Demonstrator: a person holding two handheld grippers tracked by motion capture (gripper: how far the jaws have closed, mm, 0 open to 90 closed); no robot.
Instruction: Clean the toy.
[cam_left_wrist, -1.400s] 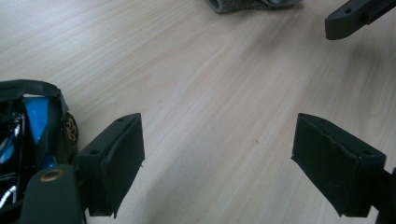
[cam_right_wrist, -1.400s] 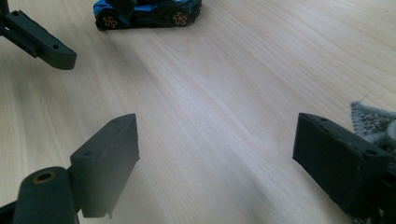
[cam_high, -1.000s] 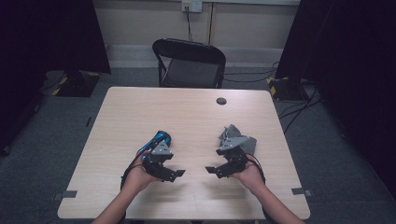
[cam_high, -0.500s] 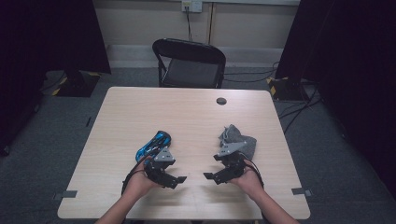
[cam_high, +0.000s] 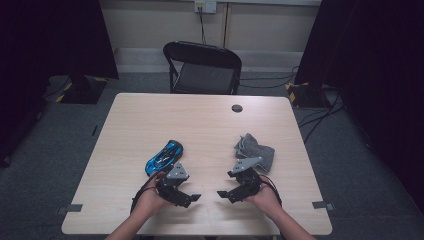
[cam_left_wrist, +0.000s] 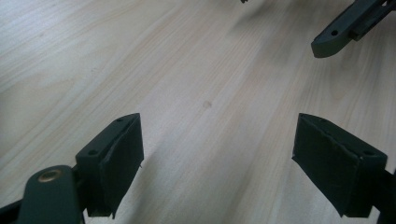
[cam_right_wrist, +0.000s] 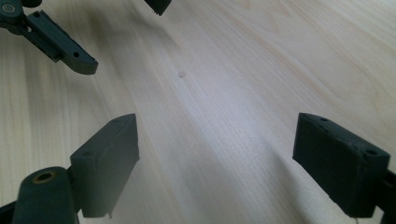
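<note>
A blue toy car lies on the light wooden table, just beyond my left hand. A crumpled grey cloth lies just beyond my right hand. My left gripper is near the front edge, pointing right, and stands open over bare wood. Facing it, my right gripper points left and is also open with nothing between its jaws. The two sets of tips sit a short gap apart. Each gripper view catches a jaw of the other gripper far off.
A small black round grommet sits in the tabletop near the far edge. A black folding chair stands behind the table. Cables run over the floor at the right.
Both hands have drawn slightly back toward the near edge, leaving more of the car and cloth uncovered. Both grippers' jaws stay as wide as before.
</note>
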